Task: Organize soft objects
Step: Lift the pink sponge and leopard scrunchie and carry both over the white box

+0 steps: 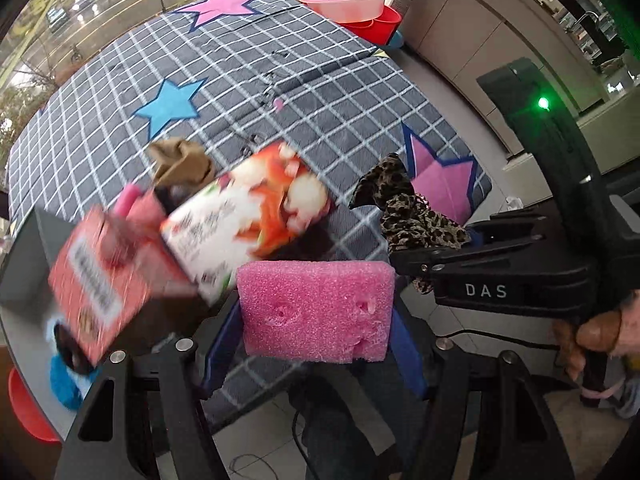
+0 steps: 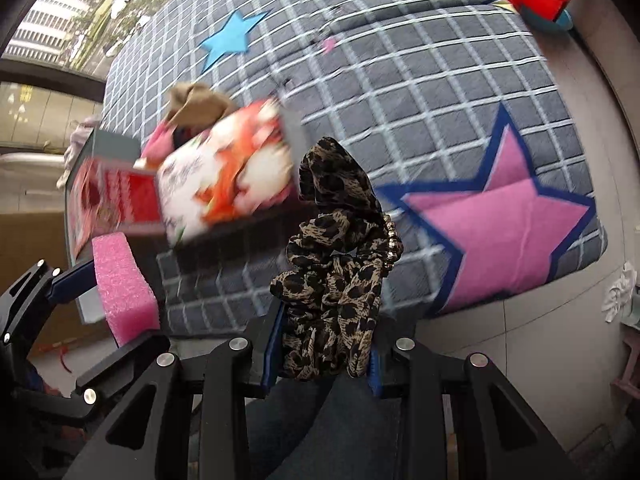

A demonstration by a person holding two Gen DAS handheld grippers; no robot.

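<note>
We carry a pink rectangular foam sponge (image 1: 316,312) clamped in our left gripper (image 1: 316,344) and a leopard-print fabric scrunchie (image 2: 332,280) pinched in our right gripper (image 2: 320,364), both above the checked mat's (image 2: 400,100) near edge; the open printed cardboard box (image 2: 224,184) lies ahead-left, nearer our left hand.

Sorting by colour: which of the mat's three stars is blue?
The blue star in the mat's middle; the two others, one far and one near, are pink.

"DAS" shows on the right claw (image 1: 404,258); the boxes' (image 1: 240,216) print seems too blurred.
</note>
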